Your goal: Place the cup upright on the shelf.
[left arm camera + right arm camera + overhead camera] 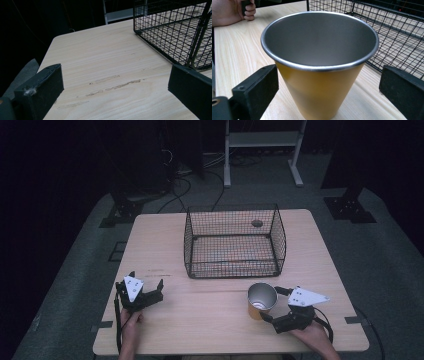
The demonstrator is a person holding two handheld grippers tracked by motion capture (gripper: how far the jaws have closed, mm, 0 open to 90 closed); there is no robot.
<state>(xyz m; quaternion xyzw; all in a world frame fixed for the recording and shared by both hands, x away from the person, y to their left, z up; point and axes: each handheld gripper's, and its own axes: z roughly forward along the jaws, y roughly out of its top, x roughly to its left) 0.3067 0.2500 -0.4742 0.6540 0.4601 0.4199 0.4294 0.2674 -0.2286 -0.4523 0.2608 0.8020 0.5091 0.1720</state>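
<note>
Cup (261, 300), yellow outside and steel inside, stands upright near the tabletop's (210, 320) front edge, just in front of the wire basket (234, 241), between the spread jaws of the right claw (272, 303), which do not touch it. The left claw (146, 287) hovers near the front-left corner, jaws apart and empty. An off-centre squeeze could tip the tapered cup or knock it against the basket.

A darkened lab or recording studio: black curtains close off the room, and a pale wooden table (210, 320) stands on grey carpet (380, 270). At 12 o'clock beyond the table is a white metal frame (262, 150); cables (190, 185) trail at 11 o'clock beside black stand bases (120, 212), another at 2 o'clock
</note>
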